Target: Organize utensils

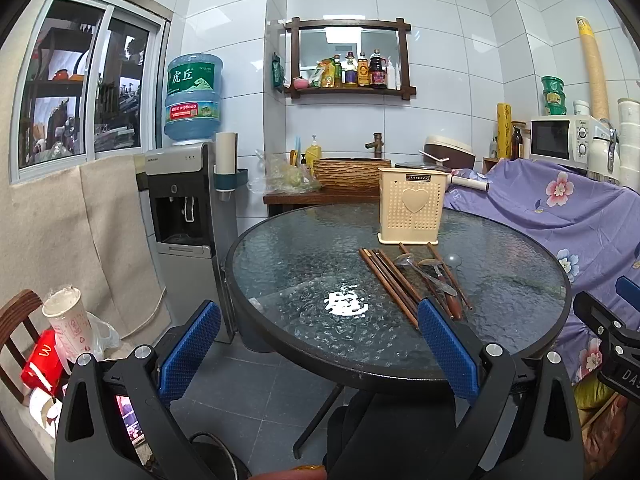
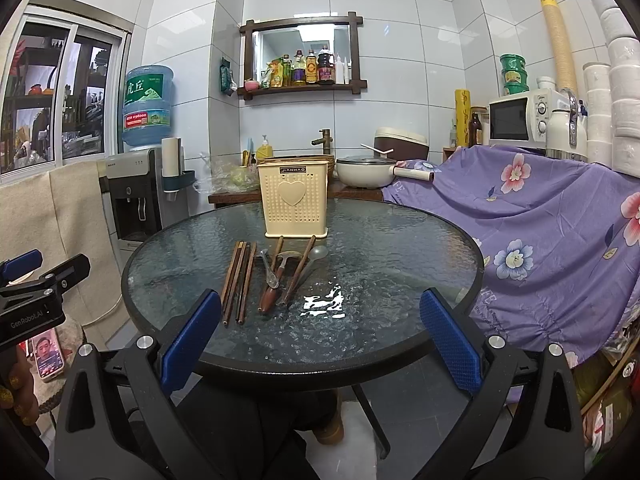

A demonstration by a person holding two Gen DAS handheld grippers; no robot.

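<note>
Both hand-held grippers, left (image 1: pixel 318 344) and right (image 2: pixel 320 336), hang wide and empty short of the tabletop (image 2: pixel 400 240), so best pinch the chopsticks (image 2: pixel 239 280) mid-shaft, then lift toward the far holder (image 2: pixel 294 204).

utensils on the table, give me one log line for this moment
utensils loose on table | holder behind | left tongs open | right tongs open | nothing gripped

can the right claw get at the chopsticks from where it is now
Probably yes. The right claw is open and empty at the table's near edge, with bare glass between it and the chopsticks; nothing lies on them.
</note>
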